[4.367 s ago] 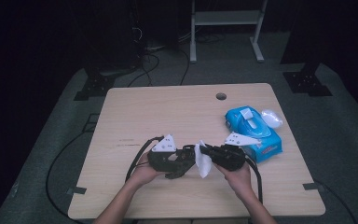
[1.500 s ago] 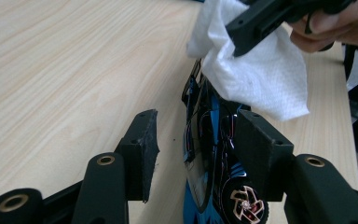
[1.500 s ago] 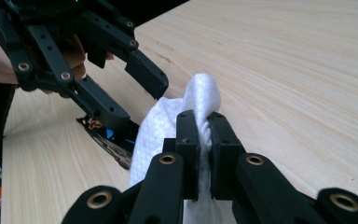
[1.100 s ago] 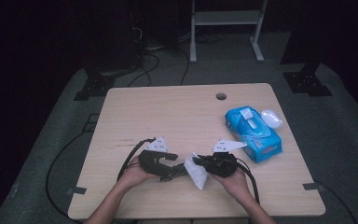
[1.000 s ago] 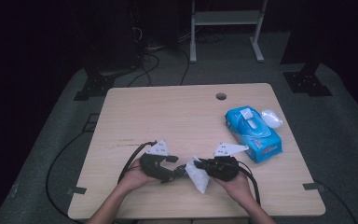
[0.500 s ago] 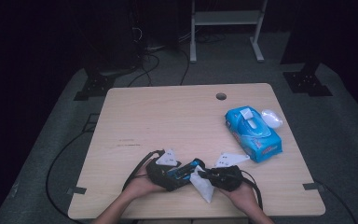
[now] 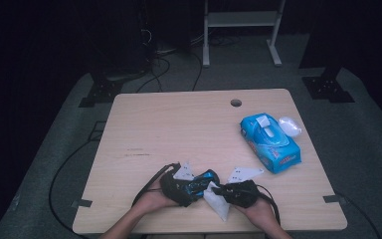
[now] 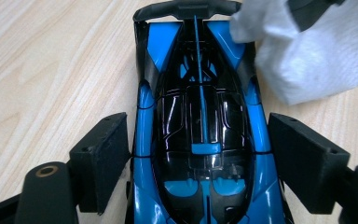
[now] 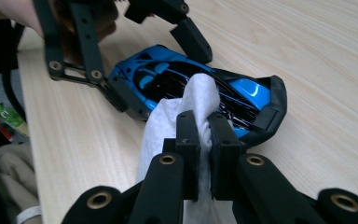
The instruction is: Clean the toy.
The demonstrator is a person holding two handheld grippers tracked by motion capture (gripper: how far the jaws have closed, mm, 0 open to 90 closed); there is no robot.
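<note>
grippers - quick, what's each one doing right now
Left gripper: open, fingers just been opening, either side of the blue toy car with gaps, not pressing it.
Right gripper: shut on the white wipe, which touches the car.

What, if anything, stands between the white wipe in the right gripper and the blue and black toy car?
Nothing visible does. The right gripper pinches the white wipe, whose folded tip already rests on the blue and black toy car. The left gripper straddles the car's sides, its jaws having just been opening, clear of the wipe's path.
</note>
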